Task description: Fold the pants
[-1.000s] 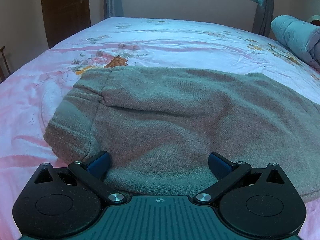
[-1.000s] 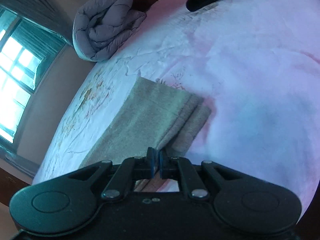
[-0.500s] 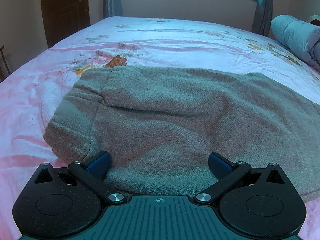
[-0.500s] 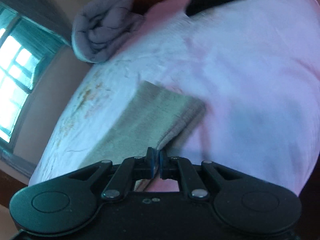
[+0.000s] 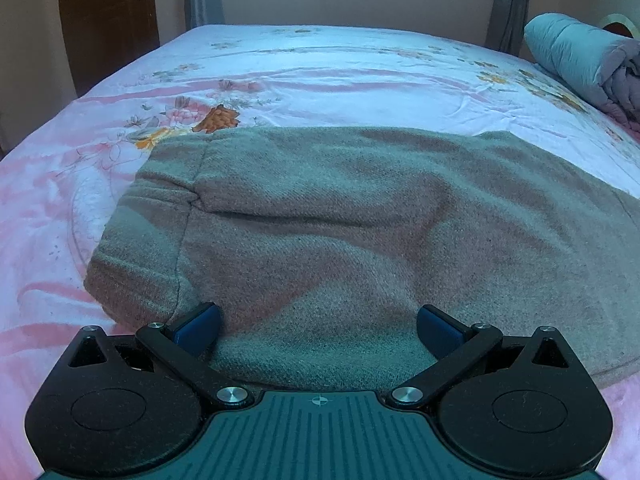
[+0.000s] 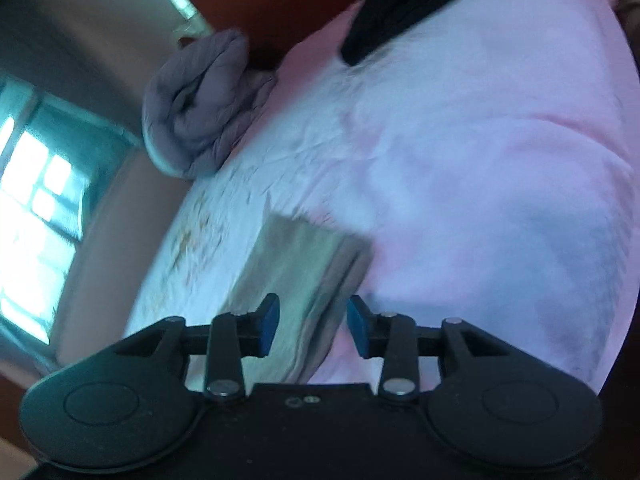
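The grey woolly pants [image 5: 328, 232] lie folded lengthwise on the pink flowered bedsheet [image 5: 304, 68], filling the middle of the left wrist view. My left gripper [image 5: 318, 330] is open, its blue pads spread wide over the near edge of the pants, holding nothing. In the right wrist view the leg end of the pants [image 6: 296, 280] lies on the sheet [image 6: 480, 184]. My right gripper [image 6: 312, 330] is open, its blue pads apart on either side of the cloth edge. This view is blurred.
A rolled grey-blue quilt [image 5: 580, 56] lies at the bed's far right, also in the right wrist view [image 6: 204, 104]. A dark garment [image 6: 396, 16] lies at the bed's far edge. A brown door [image 5: 108, 16] and a curtained window stand beyond the bed.
My right gripper, shut on the pants' edge before, has opened and let it go; its view has swung and blurred. The left gripper has stayed open in place.
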The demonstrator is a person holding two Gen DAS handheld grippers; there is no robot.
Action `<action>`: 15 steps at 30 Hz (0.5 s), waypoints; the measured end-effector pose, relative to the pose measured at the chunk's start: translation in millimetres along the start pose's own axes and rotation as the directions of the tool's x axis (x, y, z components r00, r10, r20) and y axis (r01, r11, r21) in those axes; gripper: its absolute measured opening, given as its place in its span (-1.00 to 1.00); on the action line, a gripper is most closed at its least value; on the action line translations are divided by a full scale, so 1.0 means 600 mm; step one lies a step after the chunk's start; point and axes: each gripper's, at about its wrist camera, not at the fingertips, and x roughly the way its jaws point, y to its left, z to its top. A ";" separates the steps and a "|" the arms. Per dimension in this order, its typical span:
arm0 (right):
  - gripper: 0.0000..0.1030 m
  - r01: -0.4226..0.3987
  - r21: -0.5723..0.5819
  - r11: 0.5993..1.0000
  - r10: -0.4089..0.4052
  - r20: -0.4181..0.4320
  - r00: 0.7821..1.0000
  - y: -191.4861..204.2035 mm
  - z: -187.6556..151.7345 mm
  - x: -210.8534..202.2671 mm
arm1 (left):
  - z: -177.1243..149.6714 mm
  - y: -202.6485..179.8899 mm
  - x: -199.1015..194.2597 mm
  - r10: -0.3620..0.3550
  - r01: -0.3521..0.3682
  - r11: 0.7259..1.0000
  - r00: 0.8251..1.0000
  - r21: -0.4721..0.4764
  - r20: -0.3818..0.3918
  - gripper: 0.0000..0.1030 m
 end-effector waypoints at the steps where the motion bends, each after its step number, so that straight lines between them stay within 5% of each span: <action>1: -0.46 0.013 0.026 1.000 -0.012 -0.007 1.000 -0.008 0.006 0.004 | 0.000 -0.001 0.001 0.004 -0.004 1.000 1.000 0.000 0.002 1.00; 7: -0.47 0.028 0.135 0.990 -0.022 -0.051 0.998 -0.016 0.023 0.054 | 0.002 -0.001 0.002 0.008 -0.008 1.000 1.000 0.002 -0.004 1.00; 9: -0.84 0.052 0.125 0.991 -0.043 -0.077 0.996 -0.012 0.033 0.072 | 0.003 0.000 0.002 0.007 -0.007 1.000 1.000 0.001 -0.008 1.00; 11: -0.87 0.040 -0.074 0.996 -0.045 -0.063 0.997 0.031 0.045 0.068 | 0.003 0.001 0.002 0.005 -0.005 1.000 1.000 0.002 -0.007 1.00; 13: -0.87 0.005 -0.387 0.922 0.000 0.013 1.000 0.103 0.041 0.033 | 0.002 0.000 0.002 0.004 -0.004 1.000 1.000 -0.001 0.002 1.00; 15: -0.88 -0.011 -0.531 0.847 0.052 0.062 0.997 0.134 0.034 0.004 | -0.002 0.002 0.000 0.001 -0.001 1.000 1.000 -0.004 0.019 1.00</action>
